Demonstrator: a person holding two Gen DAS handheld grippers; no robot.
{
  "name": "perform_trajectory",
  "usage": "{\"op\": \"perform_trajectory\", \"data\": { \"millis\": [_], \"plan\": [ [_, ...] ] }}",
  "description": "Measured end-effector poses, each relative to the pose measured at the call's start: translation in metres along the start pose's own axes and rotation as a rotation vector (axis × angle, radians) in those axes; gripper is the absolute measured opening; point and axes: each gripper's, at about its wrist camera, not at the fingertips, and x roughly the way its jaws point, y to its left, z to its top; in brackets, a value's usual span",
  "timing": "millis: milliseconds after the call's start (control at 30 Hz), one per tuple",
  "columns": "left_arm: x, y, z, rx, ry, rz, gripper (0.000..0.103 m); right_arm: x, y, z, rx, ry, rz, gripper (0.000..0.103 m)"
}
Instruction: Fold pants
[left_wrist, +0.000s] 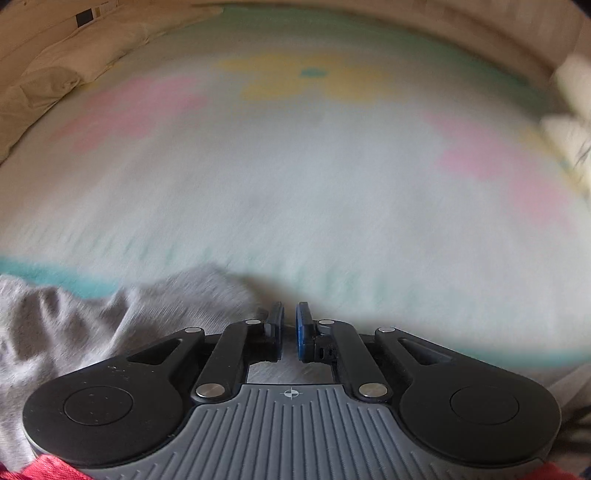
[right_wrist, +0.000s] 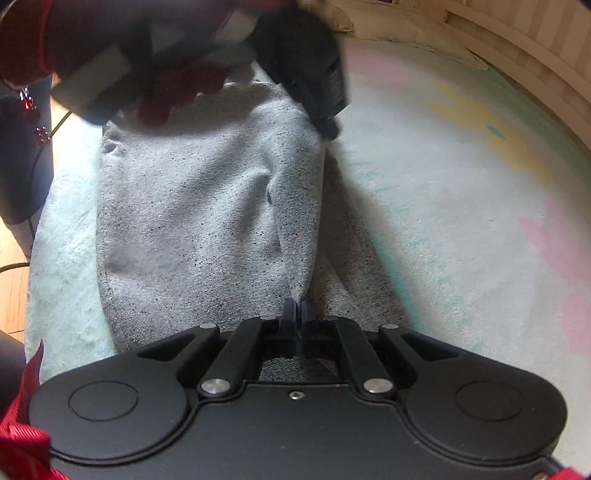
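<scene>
Right gripper (right_wrist: 296, 308): pinching a fold of the grey pants (right_wrist: 207, 206).
Left gripper (left_wrist: 290, 314): nearly closed, holding nothing seen.
Rug (right_wrist: 443, 206): under pants.

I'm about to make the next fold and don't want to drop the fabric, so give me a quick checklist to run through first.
1. Grip of right gripper on gray sweatpants: ok, shut on a raised ridge.
2. Grip of left gripper on the fabric: cannot tell; jaws nearly closed, cloth beside them.
3. Bare pastel rug ahead for laying the fold: ok.
4. Fabric smooth: not ok, wrinkled.
5. Left wrist view sharp: not ok, blurred.
</scene>
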Motion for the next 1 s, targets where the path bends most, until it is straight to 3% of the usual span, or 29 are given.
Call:
{"op": "perform_trajectory", "data": {
  "millis": [167, 333, 433, 667, 733, 767, 800, 933, 1000],
  "plan": [
    [0.006, 0.007, -0.008, 0.017, 0.007, 0.000, 0.007, -0.011, -0.019, 0.007, 0.106, -0.073, 0.010, 0.015],
    [0.003, 0.008, -0.012, 0.023, -0.001, -0.005, 0.007, -0.013, -0.059, 0.021, 0.332, -0.192, -0.033, 0.035],
    [0.001, 0.006, -0.013, 0.032, -0.006, -0.005, 0.007, 0.003, -0.068, 0.026, 0.373, -0.168, -0.052, 0.038],
    [0.004, 0.017, -0.010, -0.017, 0.003, -0.056, 0.007, 0.040, -0.064, 0.025, 0.357, -0.060, 0.055, 0.043],
    [0.004, 0.019, -0.009, -0.022, 0.002, -0.063, 0.007, 0.043, -0.054, 0.023, 0.323, -0.066, 0.040, 0.038],
    [0.004, 0.019, -0.009, -0.022, 0.001, -0.064, 0.007, 0.043, -0.053, 0.024, 0.309, -0.070, 0.040, 0.015],
    [0.004, 0.020, -0.009, -0.024, -0.003, -0.068, 0.007, 0.041, -0.051, 0.026, 0.298, -0.069, 0.031, 0.010],
    [-0.023, 0.027, -0.005, -0.047, -0.137, -0.094, 0.007, 0.038, -0.048, 0.032, 0.240, -0.070, -0.151, 0.004],
    [-0.036, 0.032, -0.003, -0.038, -0.205, -0.066, 0.007, 0.045, -0.050, 0.029, 0.259, -0.050, -0.146, 0.005]
  ]
}}
